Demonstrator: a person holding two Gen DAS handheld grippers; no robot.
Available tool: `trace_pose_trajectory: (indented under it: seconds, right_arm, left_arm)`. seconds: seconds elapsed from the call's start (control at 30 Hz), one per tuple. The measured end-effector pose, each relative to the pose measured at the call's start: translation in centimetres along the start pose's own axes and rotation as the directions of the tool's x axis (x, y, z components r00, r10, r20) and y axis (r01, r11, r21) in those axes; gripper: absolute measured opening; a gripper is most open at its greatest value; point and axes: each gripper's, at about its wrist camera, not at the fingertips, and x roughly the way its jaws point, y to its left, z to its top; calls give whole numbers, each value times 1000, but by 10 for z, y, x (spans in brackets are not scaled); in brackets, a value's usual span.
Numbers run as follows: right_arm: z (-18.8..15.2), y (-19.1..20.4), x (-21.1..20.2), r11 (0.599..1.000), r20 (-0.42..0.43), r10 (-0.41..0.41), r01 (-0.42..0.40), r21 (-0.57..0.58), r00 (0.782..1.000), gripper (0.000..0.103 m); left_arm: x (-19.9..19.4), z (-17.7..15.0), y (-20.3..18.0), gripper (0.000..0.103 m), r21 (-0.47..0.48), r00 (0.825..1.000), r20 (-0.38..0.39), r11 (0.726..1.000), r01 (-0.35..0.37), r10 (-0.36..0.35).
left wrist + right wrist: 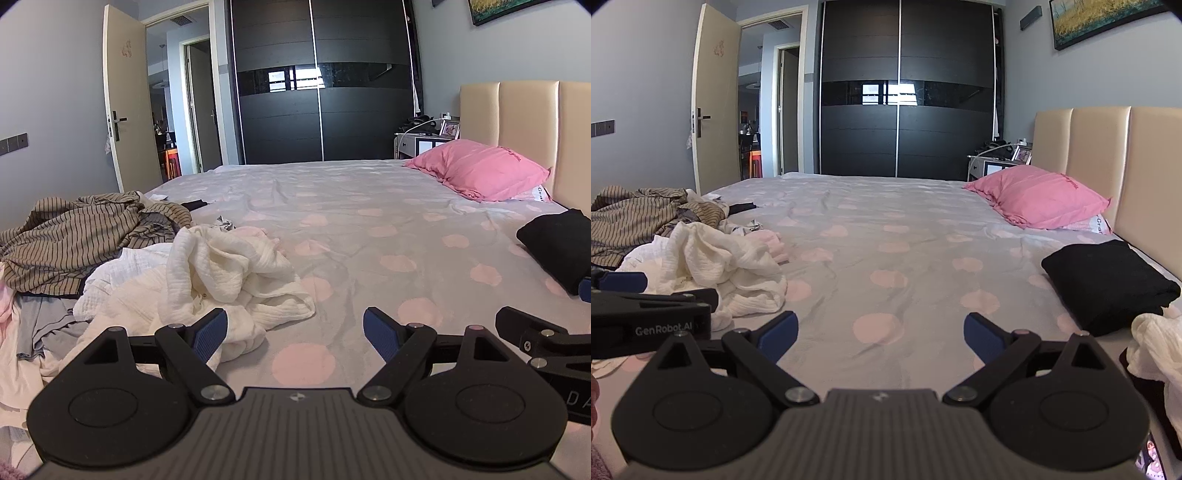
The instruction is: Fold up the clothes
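Left-wrist view: the left tongs point(295, 332) hang with jaws wide apart and nothing between them, low over a bed point(369, 206) spread with a grey sheet dotted in pink. Just beyond the left pad lies a crumpled white muslin garment point(221, 273), the nearest piece of an unfolded heap at near left; a striped brown shirt point(74, 229) lies behind it, and grey and pale pink cloth shows at the frame's left edge. The right tongs point(879, 332), seen from the right-wrist camera, also stand apart and empty over bare sheet. A folded black garment point(1108, 280) rests at near right, below a pink pillow point(1041, 199) by the headboard, and a second white cloth point(1156, 347) sits nearer still on that side.

Folding appears barely begun, with one piece done and the heap waiting. The likely next pick is the white muslin, and there lies the risk: its folds are bunched and overlapped, so a pinch into the mass could catch two layers, or drag the cloth beneath it along. With both tongs close side by side, a reach across could also knock them together. Pulling toward the right might sweep cloth over the folded black piece and undo it.
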Motion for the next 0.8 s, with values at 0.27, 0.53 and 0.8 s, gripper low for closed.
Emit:
trace_pose_trajectory:
  seconds: [0.27, 0.53, 0.8]
  right_arm:
    - [0, 1, -2, 1000, 22, 6, -6, -12, 1000, 98]
    - [0, 1, -4, 1000, 42, 12, -11, -23, 999, 98]
    - [-1, 2, -6, 1000, 53, 9, -8, -19, 999, 98]
  left_arm:
    - [-3, 4, 1, 81, -2, 999, 36, 1000, 2, -2]
    - [-4, 4, -2, 81, 9, 999, 39, 1000, 13, -13]
    - [-6, 5, -8, 81, 23, 998, 55, 999, 28, -29]
